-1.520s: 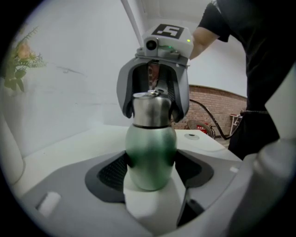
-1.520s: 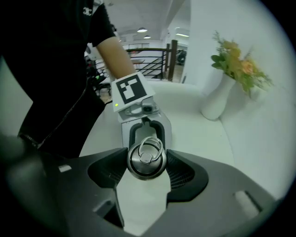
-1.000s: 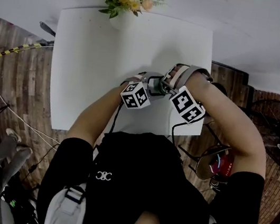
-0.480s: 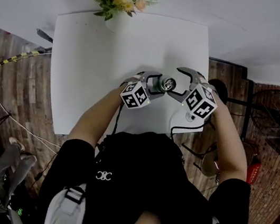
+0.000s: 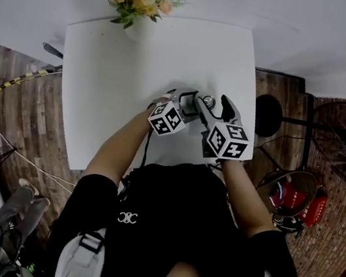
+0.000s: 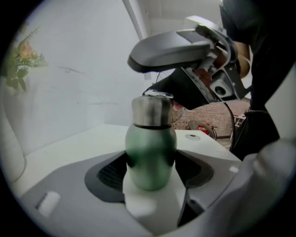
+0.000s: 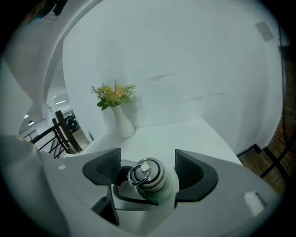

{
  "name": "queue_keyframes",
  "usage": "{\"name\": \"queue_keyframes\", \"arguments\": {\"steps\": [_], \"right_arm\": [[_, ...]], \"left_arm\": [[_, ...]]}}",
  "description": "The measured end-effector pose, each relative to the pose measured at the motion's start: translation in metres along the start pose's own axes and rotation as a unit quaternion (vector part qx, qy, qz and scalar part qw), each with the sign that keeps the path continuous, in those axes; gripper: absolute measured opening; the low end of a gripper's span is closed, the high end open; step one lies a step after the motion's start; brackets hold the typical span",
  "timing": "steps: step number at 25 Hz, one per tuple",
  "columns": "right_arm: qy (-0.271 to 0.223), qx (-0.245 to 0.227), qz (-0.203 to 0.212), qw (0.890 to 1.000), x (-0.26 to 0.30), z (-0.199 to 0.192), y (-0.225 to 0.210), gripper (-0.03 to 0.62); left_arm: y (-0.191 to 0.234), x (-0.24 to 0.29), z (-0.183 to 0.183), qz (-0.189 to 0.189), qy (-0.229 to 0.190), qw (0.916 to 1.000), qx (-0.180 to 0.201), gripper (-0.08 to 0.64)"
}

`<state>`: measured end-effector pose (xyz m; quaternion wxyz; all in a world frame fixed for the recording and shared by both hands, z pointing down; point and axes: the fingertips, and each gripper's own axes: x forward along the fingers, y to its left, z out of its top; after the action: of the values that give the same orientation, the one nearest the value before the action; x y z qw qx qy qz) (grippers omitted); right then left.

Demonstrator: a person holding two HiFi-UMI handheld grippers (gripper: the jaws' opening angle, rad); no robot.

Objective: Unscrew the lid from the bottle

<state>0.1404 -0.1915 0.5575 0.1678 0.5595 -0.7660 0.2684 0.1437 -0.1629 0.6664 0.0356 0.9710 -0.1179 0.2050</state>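
Clamping the green bottle [image 6: 150, 148] round its belly, the left tongs [image 6: 151, 170] press a ribbed pad against each side of the body, low enough to leave the whole neck free; that grip is there, by my reading, to stop the body from turning while the top is worked. The bottle is carried above the near right part of the white counter [image 5: 127, 60], just in front of the person's chest; whether its base touches the counter no view shows. The steel lid [image 7: 147, 175] sits on the neck, its carrying ring [image 7: 137, 173] flopped to one side; no gap shows between lid and body in the left gripper view, so I judge it not yet off (how many turns remain cannot be told). The right tongs [image 7: 148, 169] have just been opening and stand wide; the lid lies between their pads with clear space on either side, neither pad touching it. They come at the lid from above, roughly along the bottle's axis, which suits a twisting grip; the likely reason for the open stance is a fresh bite for another turn. A vase of flowers [image 7: 121, 121] stands at the counter's far edge, well apart from the work.
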Motion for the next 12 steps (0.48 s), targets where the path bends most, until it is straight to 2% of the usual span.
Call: {"name": "queue_keyframes", "arguments": {"steps": [3,5,8,9,10,12], "right_arm": [[0.018,0.011,-0.064,0.998,0.008,-0.007,-0.001,0.359],[0.033,0.043,-0.092,0.994,0.011,-0.013,-0.003,0.357],[0.035,0.066,-0.106,0.992,0.012,-0.019,-0.004,0.347],[0.034,0.063,-0.11,0.991,0.012,-0.019,-0.006,0.288],[0.033,0.057,-0.113,0.991,0.011,-0.019,-0.007,0.268],[0.036,0.045,-0.11,0.992,0.012,-0.019,-0.006,0.268]], "left_arm": [[-0.001,0.0,0.0,0.002,0.001,1.0,-0.002,0.38],[0.0,0.0,0.0,0.003,0.002,1.0,-0.004,0.38],[-0.001,0.001,0.0,0.003,0.002,1.0,-0.005,0.38],[0.0,0.001,0.0,0.002,0.001,1.0,-0.005,0.38],[0.0,0.001,0.0,0.002,0.001,1.0,-0.005,0.38],[0.0,0.001,-0.001,0.002,0.0,1.0,-0.005,0.38]]}}
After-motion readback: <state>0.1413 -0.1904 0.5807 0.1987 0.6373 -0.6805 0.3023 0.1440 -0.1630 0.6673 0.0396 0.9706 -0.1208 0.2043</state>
